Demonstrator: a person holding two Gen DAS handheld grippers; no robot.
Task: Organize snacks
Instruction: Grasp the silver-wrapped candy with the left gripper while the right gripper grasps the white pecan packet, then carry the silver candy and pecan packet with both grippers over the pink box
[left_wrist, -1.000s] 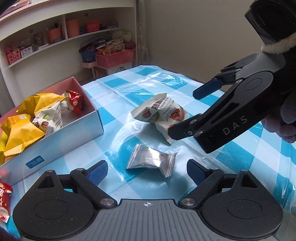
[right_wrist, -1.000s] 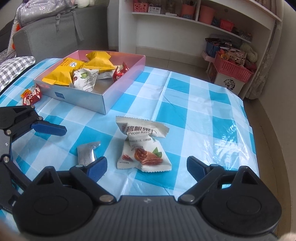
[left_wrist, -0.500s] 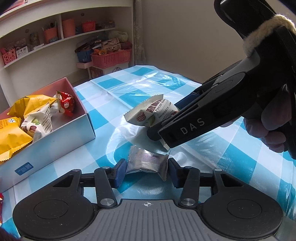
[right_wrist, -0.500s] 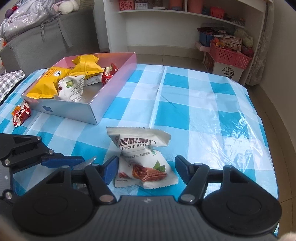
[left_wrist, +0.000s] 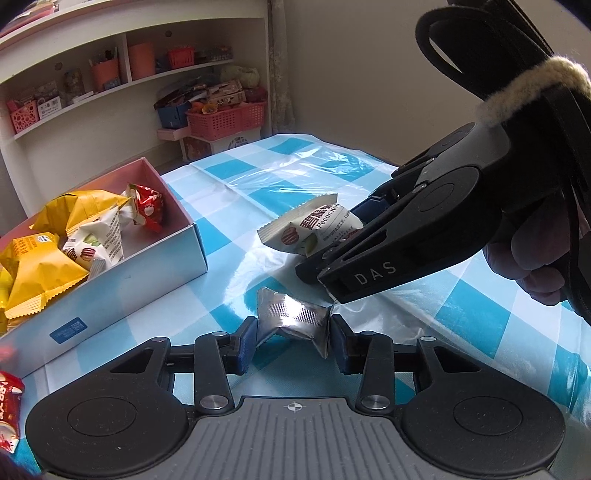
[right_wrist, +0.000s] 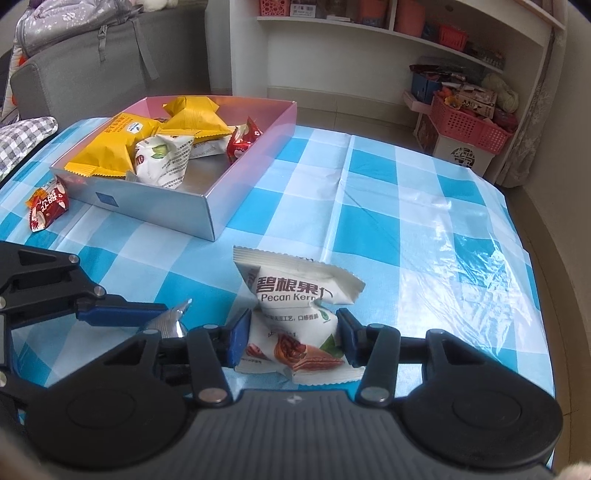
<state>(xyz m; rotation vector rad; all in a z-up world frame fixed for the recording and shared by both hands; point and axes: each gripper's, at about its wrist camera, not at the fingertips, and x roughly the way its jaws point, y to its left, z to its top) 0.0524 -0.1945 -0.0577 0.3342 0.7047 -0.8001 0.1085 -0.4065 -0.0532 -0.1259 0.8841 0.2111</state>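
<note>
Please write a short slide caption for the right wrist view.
Right gripper closing on pecan packet; snack box behind on checked tablecloth.

The right gripper hides most of the pecan packet in the left wrist view (only its upper end shows). The silver packet sits mostly behind the left gripper, perhaps only 1 twisted end visible. The red packet is cut off near the tablecloth's left edge.
</note>
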